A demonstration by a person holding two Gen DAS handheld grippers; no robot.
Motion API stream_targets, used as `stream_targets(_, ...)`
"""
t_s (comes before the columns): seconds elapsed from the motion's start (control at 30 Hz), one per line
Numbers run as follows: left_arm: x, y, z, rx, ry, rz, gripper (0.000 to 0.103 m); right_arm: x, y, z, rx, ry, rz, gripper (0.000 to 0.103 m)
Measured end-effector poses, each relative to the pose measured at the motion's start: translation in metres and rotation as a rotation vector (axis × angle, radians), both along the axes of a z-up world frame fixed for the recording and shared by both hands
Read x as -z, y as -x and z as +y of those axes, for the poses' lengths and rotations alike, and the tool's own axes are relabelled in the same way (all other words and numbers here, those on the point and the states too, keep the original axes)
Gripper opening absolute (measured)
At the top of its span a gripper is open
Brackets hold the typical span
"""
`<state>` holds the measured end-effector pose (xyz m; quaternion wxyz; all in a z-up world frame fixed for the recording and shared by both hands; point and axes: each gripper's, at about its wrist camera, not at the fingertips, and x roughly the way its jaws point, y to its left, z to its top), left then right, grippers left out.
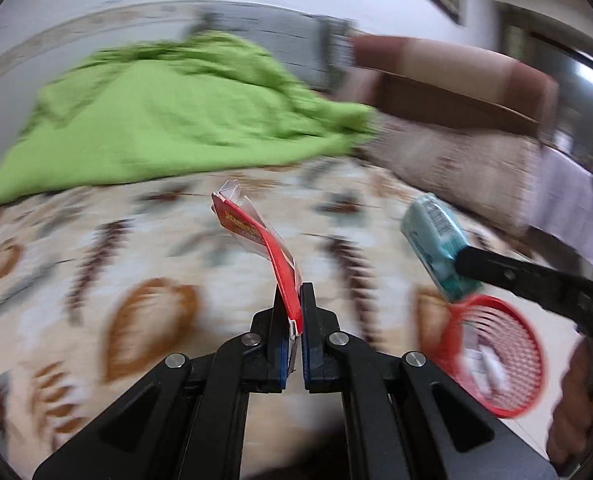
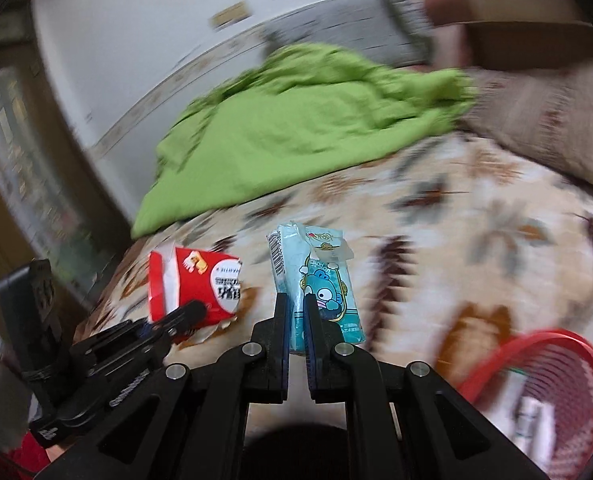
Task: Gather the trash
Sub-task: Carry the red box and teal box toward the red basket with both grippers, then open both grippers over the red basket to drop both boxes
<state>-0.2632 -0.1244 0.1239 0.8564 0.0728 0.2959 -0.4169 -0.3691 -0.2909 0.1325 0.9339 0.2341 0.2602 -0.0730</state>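
My left gripper point(image 1: 294, 300) is shut on a flattened red wrapper point(image 1: 262, 240), held above the patterned bedspread; the wrapper also shows in the right wrist view point(image 2: 200, 284). My right gripper point(image 2: 295, 304) is shut on a light blue tissue pack point(image 2: 320, 280) with a cartoon print. In the left wrist view the blue pack point(image 1: 436, 240) hangs just above the red mesh basket point(image 1: 500, 352), which holds some white trash. The basket also shows at the lower right of the right wrist view point(image 2: 552, 392).
A crumpled green blanket point(image 1: 168, 116) lies at the far side of the bed. A beige pillow point(image 1: 476, 168) and a brown headboard point(image 1: 456, 76) are at the right. The leaf-patterned bedspread point(image 1: 136, 280) covers the bed. Both views are motion-blurred.
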Motion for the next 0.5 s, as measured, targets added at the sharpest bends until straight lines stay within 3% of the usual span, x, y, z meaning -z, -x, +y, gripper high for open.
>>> stream_targets(0.2,-0.003,0.059,-0.072,0.307,0.003,0.085,0.004,0.003,0.083,-0.057,0.207,-0.027,0.035,0.007)
stream_targets(0.33,0.012,0.094,-0.121,0.487,-0.041,0.171,0.005,0.019,0.122,-0.081,0.307,-0.062,0.079,0.007)
stream_targets(0.43,0.025,0.108,-0.146,0.541,-0.100,0.180,0.007,0.036,0.135,-0.094,0.365,-0.103,0.117,0.014)
stream_targets(0.5,0.033,0.111,-0.153,0.550,-0.130,0.201,0.019,0.043,0.143,-0.099,0.380,-0.127,0.127,0.024)
